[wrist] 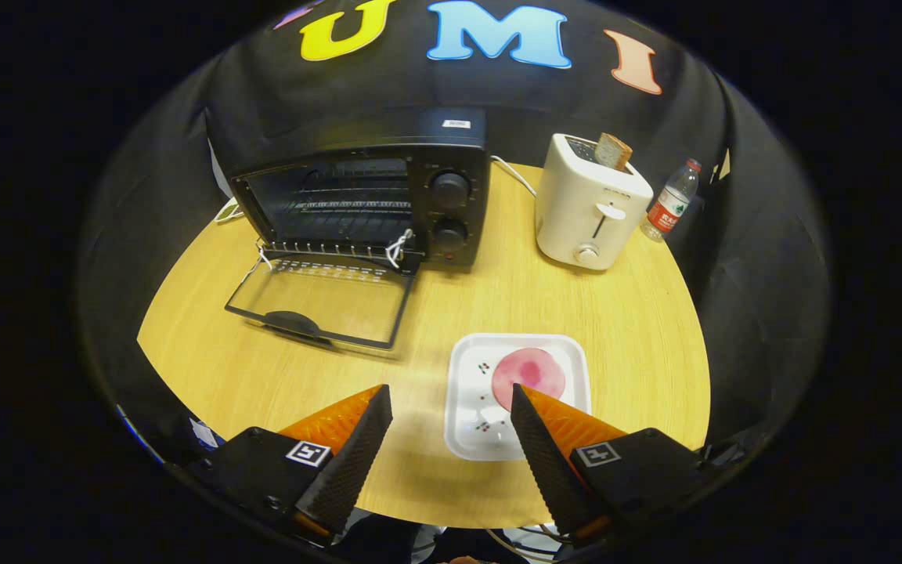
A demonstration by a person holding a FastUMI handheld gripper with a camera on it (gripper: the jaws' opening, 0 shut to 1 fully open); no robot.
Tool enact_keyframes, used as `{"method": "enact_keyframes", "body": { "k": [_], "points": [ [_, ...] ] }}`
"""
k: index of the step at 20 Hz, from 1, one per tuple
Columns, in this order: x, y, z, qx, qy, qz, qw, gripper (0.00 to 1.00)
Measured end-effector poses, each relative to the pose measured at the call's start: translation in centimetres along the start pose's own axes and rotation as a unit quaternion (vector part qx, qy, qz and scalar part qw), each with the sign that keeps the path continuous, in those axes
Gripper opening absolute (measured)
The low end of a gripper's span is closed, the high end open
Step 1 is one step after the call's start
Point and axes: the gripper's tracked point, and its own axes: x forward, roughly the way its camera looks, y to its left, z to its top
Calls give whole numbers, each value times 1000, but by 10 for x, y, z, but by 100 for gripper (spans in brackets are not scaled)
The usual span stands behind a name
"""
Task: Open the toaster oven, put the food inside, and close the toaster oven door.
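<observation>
black toaster oven (373, 196) door (318, 301) lies open; pink food (528, 372) waits on its plate (467, 415) near the door. fingers (451, 427) spread wide, empty. loading and closing remain.

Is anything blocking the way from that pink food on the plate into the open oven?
Nothing visible: bare wooden table lies between the round pink food and the black toaster oven, door folded down. The open hand-held gripper holds nothing.

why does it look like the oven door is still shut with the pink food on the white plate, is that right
Not quite: the gripper view shows the toaster oven door folded down open. The pink food does lie on the white plate, and the tool is open above it.
</observation>
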Motion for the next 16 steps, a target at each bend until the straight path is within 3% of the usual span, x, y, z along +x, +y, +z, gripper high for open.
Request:
{"method": "enact_keyframes", "body": {
  "k": [9, 16],
  "points": [
    [16, -91, -33, -18, 49, -2, 999, 98],
    [41, -122, -53, -12, 103, 20, 994, 98]
  ]
}}
